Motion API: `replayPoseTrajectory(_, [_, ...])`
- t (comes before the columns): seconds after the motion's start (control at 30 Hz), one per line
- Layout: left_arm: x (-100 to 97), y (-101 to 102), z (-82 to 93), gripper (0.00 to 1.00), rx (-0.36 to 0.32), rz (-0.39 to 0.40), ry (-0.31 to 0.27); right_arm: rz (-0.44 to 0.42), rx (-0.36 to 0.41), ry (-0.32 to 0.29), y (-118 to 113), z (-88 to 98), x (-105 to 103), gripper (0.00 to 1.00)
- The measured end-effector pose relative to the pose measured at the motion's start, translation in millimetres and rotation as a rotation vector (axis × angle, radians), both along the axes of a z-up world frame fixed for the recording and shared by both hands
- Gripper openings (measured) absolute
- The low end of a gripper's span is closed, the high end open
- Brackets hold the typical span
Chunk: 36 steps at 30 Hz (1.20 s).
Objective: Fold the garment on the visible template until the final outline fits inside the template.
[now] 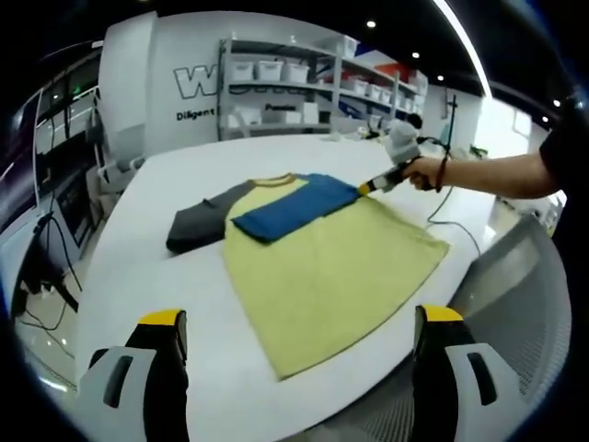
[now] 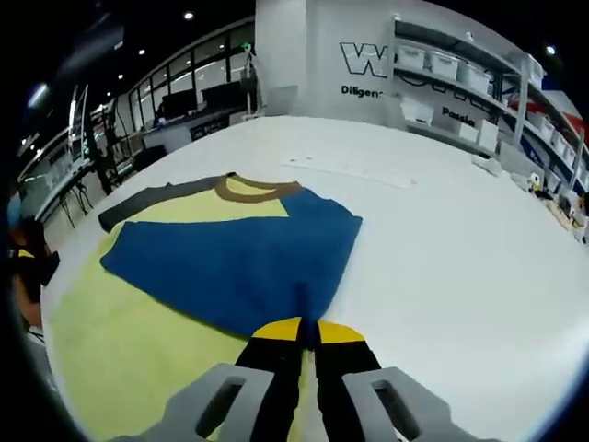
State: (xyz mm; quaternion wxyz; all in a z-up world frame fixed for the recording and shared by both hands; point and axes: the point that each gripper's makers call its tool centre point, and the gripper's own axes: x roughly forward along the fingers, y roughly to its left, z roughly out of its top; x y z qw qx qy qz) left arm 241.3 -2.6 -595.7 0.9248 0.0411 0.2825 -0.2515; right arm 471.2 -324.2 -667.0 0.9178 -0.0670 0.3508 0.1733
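Your right claw (image 2: 308, 333) is clamped on the blue sleeve (image 2: 244, 262), folded over the yellow shirt (image 1: 322, 276) ahead of it. Left claw (image 1: 299, 322) apart, hovering near the hem. Template prob. hidden. Pull sideways and the fold skews.

Right claw (image 2: 308, 333) pinches the blue sleeve (image 2: 239, 258) folded across the yellow shirt (image 2: 120, 354).

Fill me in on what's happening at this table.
A person is folding a shirt on a white table. The right gripper is shut on the blue sleeve, which lies folded across the yellow body. The left gripper hangs open near the hem. The grey sleeve isn't folded in yet.
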Motion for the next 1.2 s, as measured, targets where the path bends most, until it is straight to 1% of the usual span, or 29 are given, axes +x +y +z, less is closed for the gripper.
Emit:
replayPoseTrajectory(0.17, [1.1, 3, -1.5, 0.99, 0.003, 0.007, 0.004, 0.011, -0.03, 0.004, -14, 0.1, 0, 0.0])
replayPoseTrajectory(0.5, [3.4, 3, -2.2, 0.98, 0.004, 0.007, 0.008, 0.003, -0.09, 0.012, -54, 0.0, 2, 0.0])
replayPoseTrajectory(0.73, [5.2, 1, -4.1, 0.98, 0.008, 0.001, 0.016, -0.019, -0.117, 0.018, -76, -0.6, 2, 0.0])
replayPoseTrajectory(0.9, [8.0, 1, -1.6, 0.97, -0.013, 0.014, 0.009, -0.018, -0.158, 0.025, -86, -2.2, 1, 0.0])
replayPoseTrajectory(0.97, [8.3, 2, -2.3, 0.97, -0.003, 0.013, 0.012, -0.021, -0.16, 0.026, -89, -3.3, 1, 0.0])
replayPoseTrajectory(1.07, [8.9, 1, -2.4, 0.97, -0.001, 0.01, 0.016, -0.038, -0.141, 0.028, -91, -5.9, 0, 0.0])
replayPoseTrajectory(1.13, [9.6, 1, -1.7, 0.97, -0.001, 0.009, 0.015, -0.064, -0.118, 0.02, -90, -5.2, 0, 0.0])
replayPoseTrajectory(1.17, [10.3, 1, -1.5, 0.97, -0.001, 0.011, 0.015, -0.077, -0.099, 0.007, -90, -2.8, 1, 0.02])
replayPoseTrajectory(1.2, [11.4, 2, -1.1, 0.97, -0.002, 0.015, 0.015, -0.093, -0.064, -0.011, -88, 0.2, 3, 0.04])
